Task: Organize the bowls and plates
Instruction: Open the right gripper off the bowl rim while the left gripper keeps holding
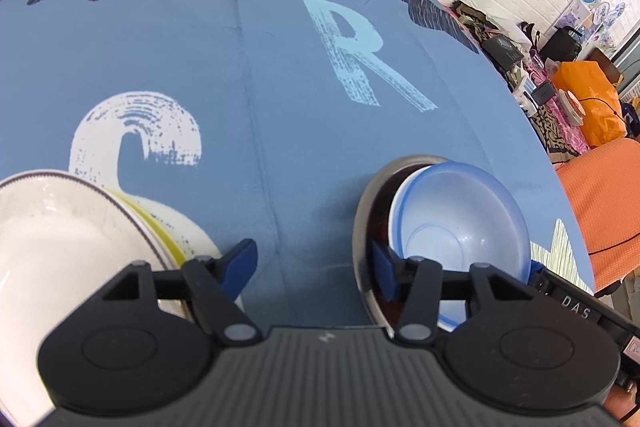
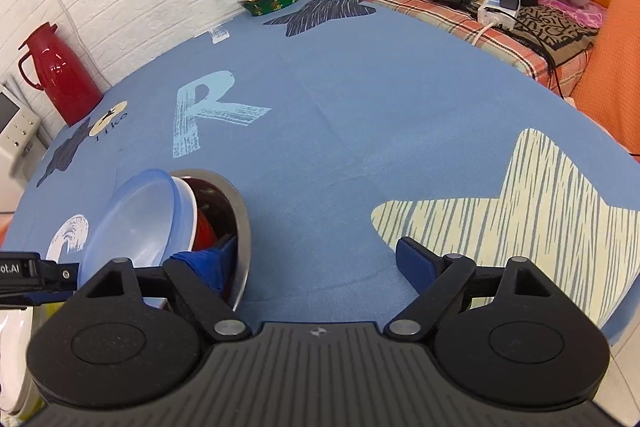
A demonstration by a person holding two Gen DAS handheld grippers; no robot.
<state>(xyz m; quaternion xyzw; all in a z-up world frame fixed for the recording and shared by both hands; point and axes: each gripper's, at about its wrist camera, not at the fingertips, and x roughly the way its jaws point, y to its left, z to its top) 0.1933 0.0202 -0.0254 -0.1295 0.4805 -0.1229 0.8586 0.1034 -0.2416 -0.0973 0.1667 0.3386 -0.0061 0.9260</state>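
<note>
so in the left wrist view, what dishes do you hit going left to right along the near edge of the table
white plate → yellow-rimmed plate under it → steel bowl → blue plastic bowl nested in it

Both units share one build: left gripper (image 1: 316, 269) and right gripper (image 2: 316, 267) have black linkage arms, round black housings, ribbed grey bodies, silver pivot pins. Fingers (image 1: 240, 263) carry blue pads. White lettering sits on the black bar at 4 o'clock in the left wrist view.
</note>
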